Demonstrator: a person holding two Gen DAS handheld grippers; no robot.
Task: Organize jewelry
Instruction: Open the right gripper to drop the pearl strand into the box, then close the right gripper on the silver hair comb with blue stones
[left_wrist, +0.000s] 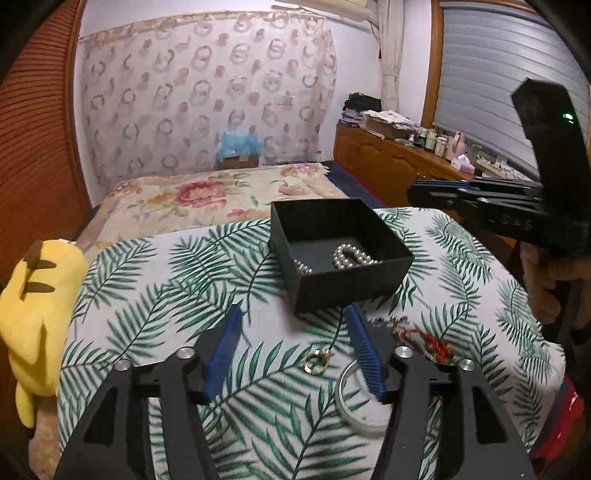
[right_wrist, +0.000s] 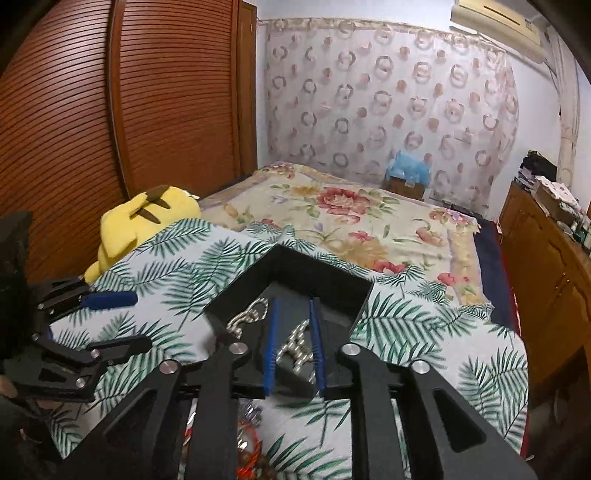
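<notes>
Left gripper (left_wrist: 293, 345) wide open, empty, above gold ring (left_wrist: 316, 362). Right gripper (right_wrist: 294, 345) half open over black box (right_wrist: 236, 295), nothing gripped; pearl strand (right_wrist: 293, 350) coiled inside.

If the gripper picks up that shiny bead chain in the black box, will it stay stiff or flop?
Probably flop: the bead chain lies curled in loops inside the black box. Its small round metallic-looking beads may slip between fingers.

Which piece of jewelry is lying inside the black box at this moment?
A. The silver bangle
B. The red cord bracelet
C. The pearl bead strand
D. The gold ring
C. The pearl bead strand lies on the floor of the black box, while the gold ring, silver bangle and red cord bracelet lie outside on the leaf-print cloth.
</notes>
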